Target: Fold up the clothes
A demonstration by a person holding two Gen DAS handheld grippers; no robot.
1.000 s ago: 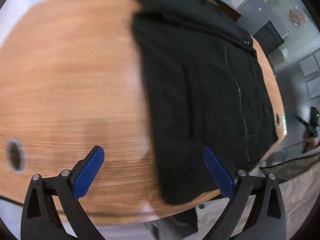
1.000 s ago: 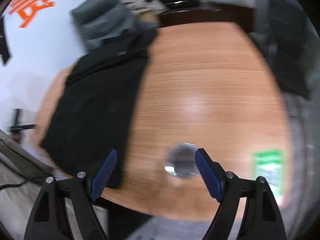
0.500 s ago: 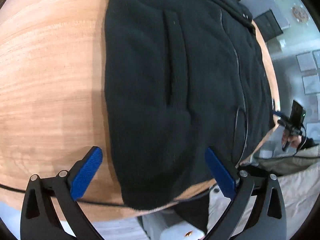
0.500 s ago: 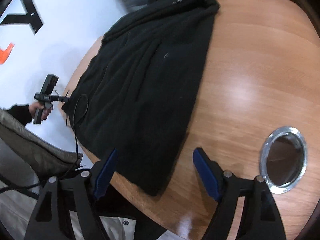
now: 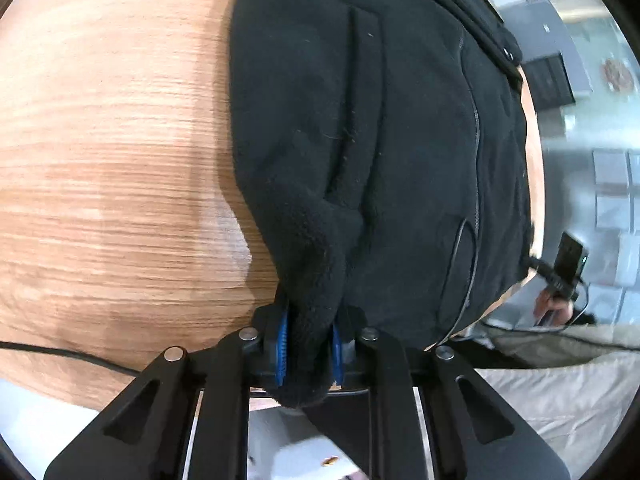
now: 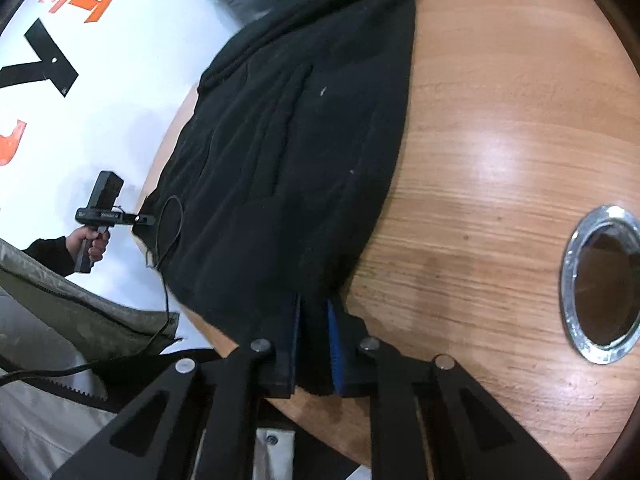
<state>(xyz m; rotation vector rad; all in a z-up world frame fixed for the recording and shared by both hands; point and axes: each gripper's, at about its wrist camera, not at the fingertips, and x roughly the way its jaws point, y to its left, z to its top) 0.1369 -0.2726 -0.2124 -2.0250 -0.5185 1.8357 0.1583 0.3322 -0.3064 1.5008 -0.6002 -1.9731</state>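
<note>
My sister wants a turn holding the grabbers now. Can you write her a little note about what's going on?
Left gripper: jaws have just closed, now shut on a bunched corner of the black fleece jacket at the table's near edge.
Right gripper: jaws have just closed too, shut on the jacket's other near corner.
The jacket lies spread flat on the round wooden table, zipper showing, hem toward you. A thin cord rests on it.
Done: both near corners gripped.
Left: no fold is made yet. Probably lift both corners together and carry them toward the collar end, then smooth it.
</note>
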